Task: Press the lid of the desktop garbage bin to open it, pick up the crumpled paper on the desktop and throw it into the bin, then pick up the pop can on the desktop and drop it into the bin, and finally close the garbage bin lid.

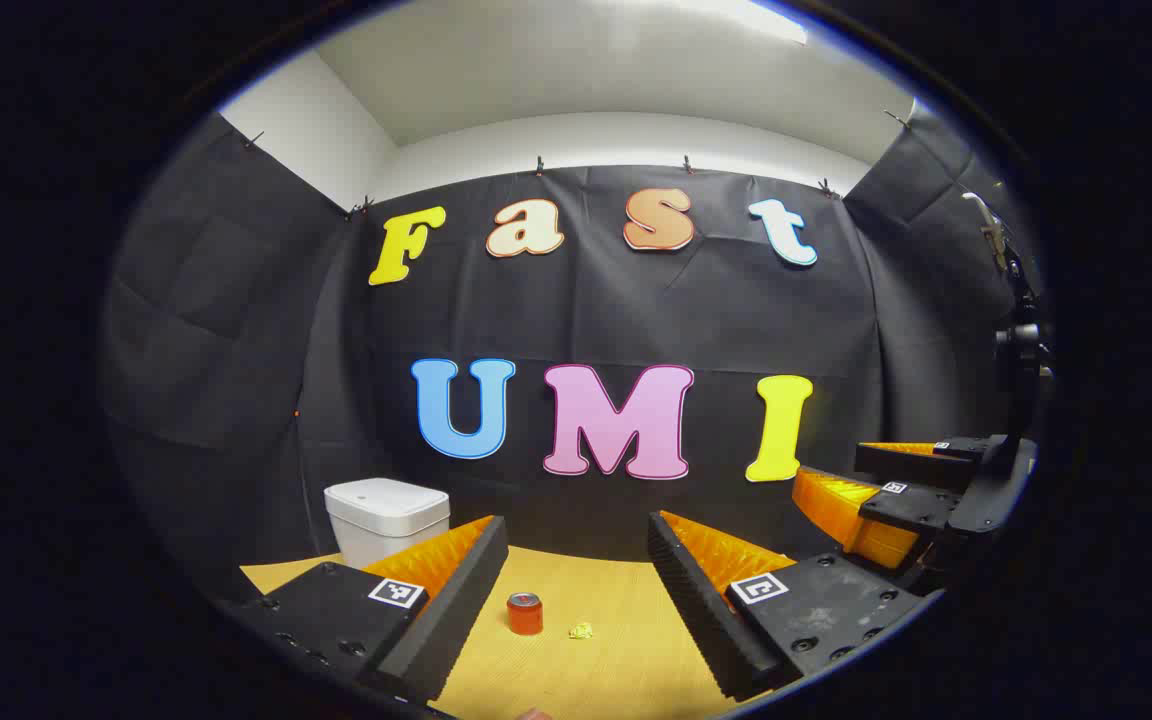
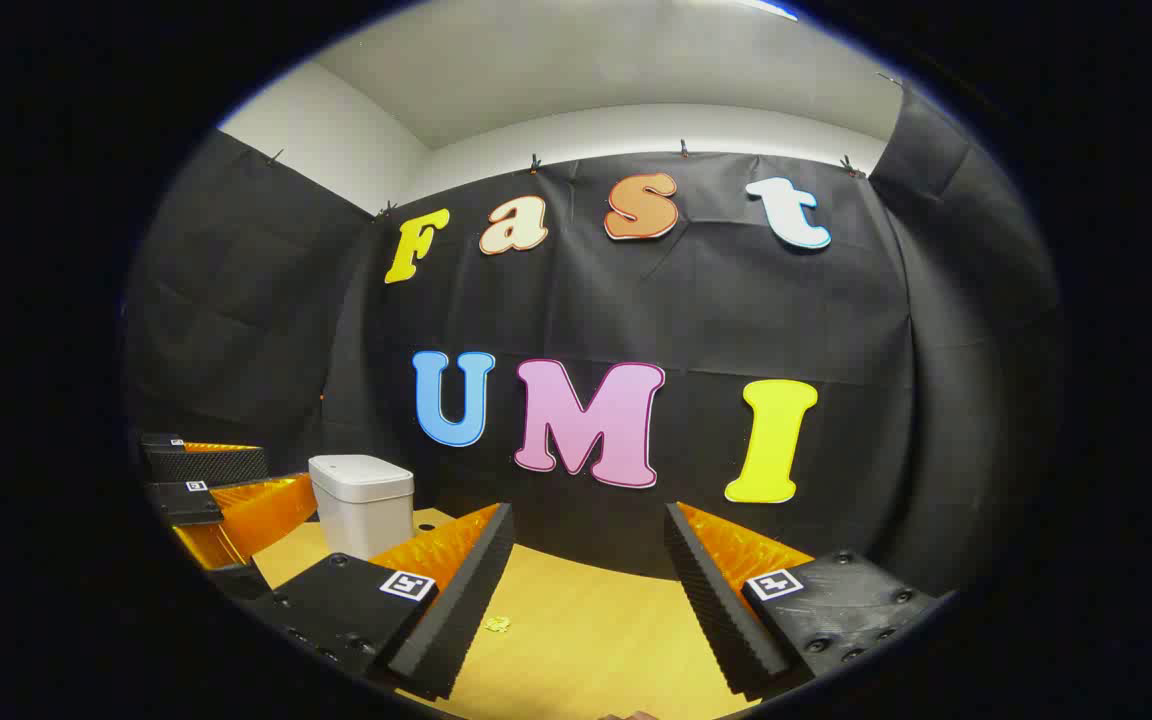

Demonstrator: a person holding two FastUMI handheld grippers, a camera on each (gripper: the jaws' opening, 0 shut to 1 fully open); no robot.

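The white garbage bin [image 1: 386, 518] stands at the far left of the wooden desktop with its lid down; it is also in the right gripper view [image 2: 362, 500]. A small red pop can [image 1: 525, 613] stands upright mid-desk, with a yellow crumpled paper [image 1: 581, 631] just right of it. The crumpled paper [image 2: 497, 624] also lies beside my right gripper's left finger. My left gripper [image 1: 576, 580] is open above the desk, well short of the can. My right gripper [image 2: 586, 585] is open too, with nothing between its fingers. Each gripper appears at the edge of the other's view.
The wooden desktop [image 1: 616, 590] runs back to the black cloth wall. The right gripper [image 1: 896, 495] hangs to the right in the left gripper view; the left gripper [image 2: 221, 495] hangs to the left, close to the bin, in the right gripper view.
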